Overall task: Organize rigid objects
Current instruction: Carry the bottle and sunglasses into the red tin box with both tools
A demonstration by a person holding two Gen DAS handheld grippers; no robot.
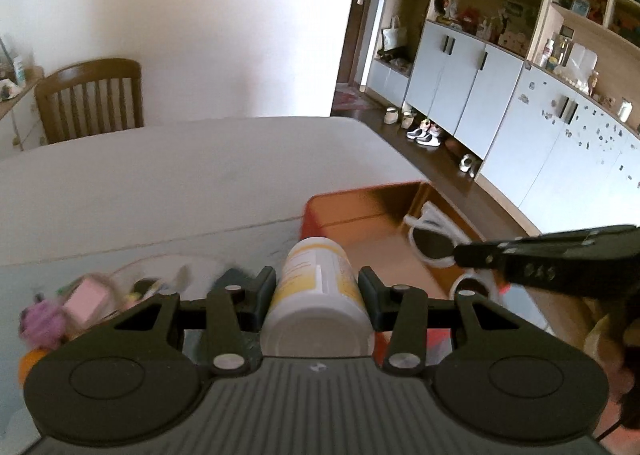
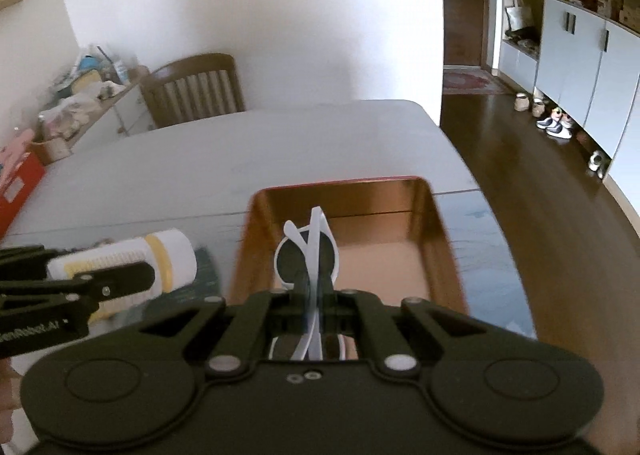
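Bottle [image 1: 316, 295] sits clamped crosswise in the left gripper [image 1: 317, 287], white cap toward the camera, yellow label up, held off the table [image 1: 180, 175] just left of the tin box [image 1: 360, 211]. Loose clutter [image 1: 80, 303] lies further left on the table; stay out of it.

Tin box is open, red rim, coppery inside, floor mostly bare.

Sunglasses [image 2: 306, 255], white frame with dark lenses, are pinched edge-on in the right gripper [image 2: 314, 295], hanging over the near end of the box [image 2: 440, 231]; one temple arm sticks up.

My read: both items are headed into the box. Lower the sunglasses first, flat against one side wall, and let go only near the floor. Then bring the bottle over the rim and lay it lengthwise in the free half, keeping the two grippers well apart.
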